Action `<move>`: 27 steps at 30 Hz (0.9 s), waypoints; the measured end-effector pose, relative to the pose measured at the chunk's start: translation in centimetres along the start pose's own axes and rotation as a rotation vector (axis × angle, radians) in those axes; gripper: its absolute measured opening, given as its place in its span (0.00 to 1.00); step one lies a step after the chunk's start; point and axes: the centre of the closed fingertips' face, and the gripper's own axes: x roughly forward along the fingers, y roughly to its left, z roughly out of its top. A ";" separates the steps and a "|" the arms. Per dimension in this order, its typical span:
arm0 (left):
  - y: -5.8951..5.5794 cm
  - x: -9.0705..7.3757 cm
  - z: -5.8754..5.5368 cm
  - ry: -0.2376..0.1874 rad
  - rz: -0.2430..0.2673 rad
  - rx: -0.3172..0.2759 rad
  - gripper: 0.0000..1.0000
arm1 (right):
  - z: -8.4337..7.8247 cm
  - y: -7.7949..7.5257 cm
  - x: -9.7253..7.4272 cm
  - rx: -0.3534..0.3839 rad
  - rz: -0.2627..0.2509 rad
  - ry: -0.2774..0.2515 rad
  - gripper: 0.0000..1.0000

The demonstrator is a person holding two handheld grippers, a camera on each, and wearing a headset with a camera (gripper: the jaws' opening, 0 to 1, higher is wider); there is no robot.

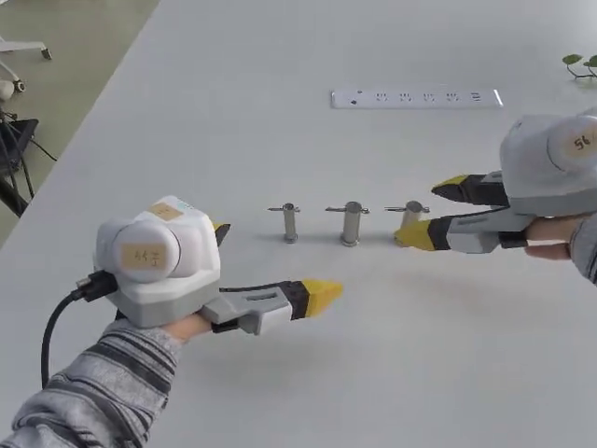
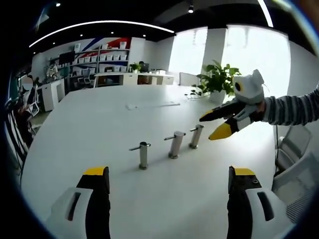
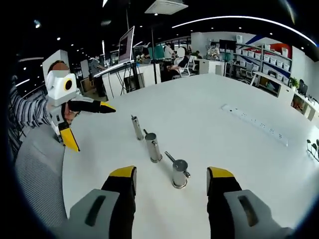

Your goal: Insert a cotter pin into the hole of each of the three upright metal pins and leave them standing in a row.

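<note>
Pins look finished: three upright metal pins [image 1: 351,224] stand in a row, each with a cotter pin [image 1: 346,209] through its top.
I judge nothing is left. My right gripper [image 3: 170,173] is spread around the end pin [image 3: 179,175]. My left gripper [image 2: 169,174] is spread too, well short of the row.

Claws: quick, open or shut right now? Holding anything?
Left claw: open, empty.
Right claw: open, empty.

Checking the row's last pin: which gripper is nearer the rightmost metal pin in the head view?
Right. The right gripper has its open jaws at that pin; the left gripper hangs apart, nearer the person.
</note>
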 end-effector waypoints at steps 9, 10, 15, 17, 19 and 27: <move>-0.1 -0.3 0.0 0.004 -0.002 0.006 0.99 | 0.2 1.7 -1.3 0.117 -0.081 -0.062 0.64; -0.1 -0.3 0.0 0.004 -0.004 0.005 0.99 | 0.2 1.9 -1.4 0.108 -0.087 -0.068 0.64; 0.0 -0.4 -0.2 0.007 -0.003 0.010 0.99 | -0.7 2.7 -1.6 0.096 -0.101 -0.046 0.64; 0.1 -0.5 -0.1 0.002 0.006 0.007 0.99 | -0.9 2.9 -1.9 0.107 -0.115 -0.049 0.64; 0.3 -0.7 0.1 -0.007 0.009 0.001 0.99 | -1.0 3.2 -2.1 0.113 -0.132 -0.058 0.65; 0.4 -1.5 0.1 -0.006 0.024 0.003 0.99 | -1.0 4.4 -2.6 0.176 -0.141 -0.087 0.65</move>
